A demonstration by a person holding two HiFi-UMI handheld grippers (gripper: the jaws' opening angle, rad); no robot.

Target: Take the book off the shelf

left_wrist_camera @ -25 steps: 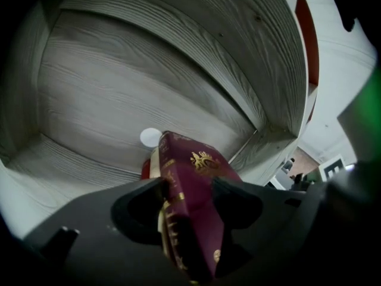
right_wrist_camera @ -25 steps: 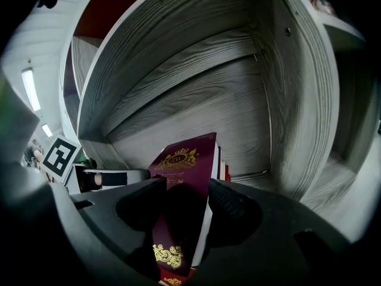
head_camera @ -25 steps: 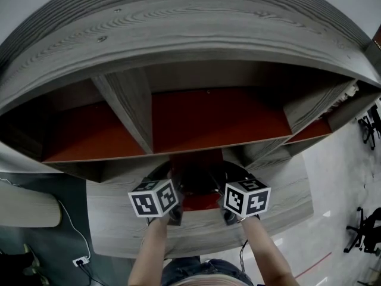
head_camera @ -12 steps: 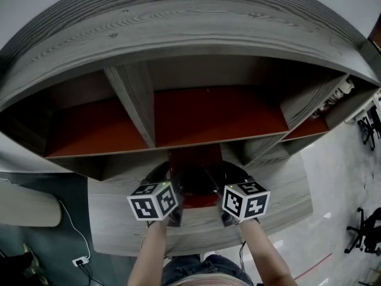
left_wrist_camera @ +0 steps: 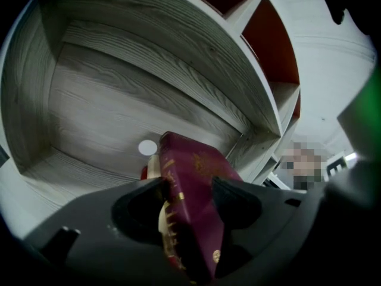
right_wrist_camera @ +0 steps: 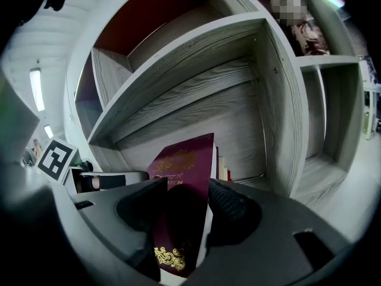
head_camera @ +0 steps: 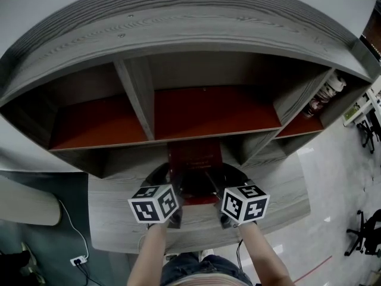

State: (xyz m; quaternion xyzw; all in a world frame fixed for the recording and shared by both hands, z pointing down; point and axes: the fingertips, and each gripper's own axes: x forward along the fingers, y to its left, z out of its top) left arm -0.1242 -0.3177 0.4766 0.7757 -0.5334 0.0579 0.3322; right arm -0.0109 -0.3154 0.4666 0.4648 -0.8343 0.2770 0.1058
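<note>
A maroon book with gold print (head_camera: 194,158) is held between both grippers just in front of the lower middle compartment of the grey wooden shelf (head_camera: 196,31). My left gripper (head_camera: 172,189) is shut on the book's (left_wrist_camera: 199,168) spine side, with the book tilted between the jaws (left_wrist_camera: 189,196). My right gripper (head_camera: 219,188) is shut on the same book (right_wrist_camera: 183,162), one jaw over the cover and the other against the page edge (right_wrist_camera: 188,200). In the head view the jaws themselves are mostly hidden behind the marker cubes.
Red back panels (head_camera: 214,109) line the upper compartments. Other books (right_wrist_camera: 228,170) stand deeper in the lower compartment. Small objects (head_camera: 323,95) sit in the upper right compartment. A white round sticker (left_wrist_camera: 147,148) marks the compartment's back wall. Chairs (head_camera: 364,234) stand at the right, a cable and socket (head_camera: 77,259) at the left.
More of the book's red cover shows between the shelf edge and the grippers. The head view has tilted so the shelf sits slightly higher and more of the right compartment shows.
</note>
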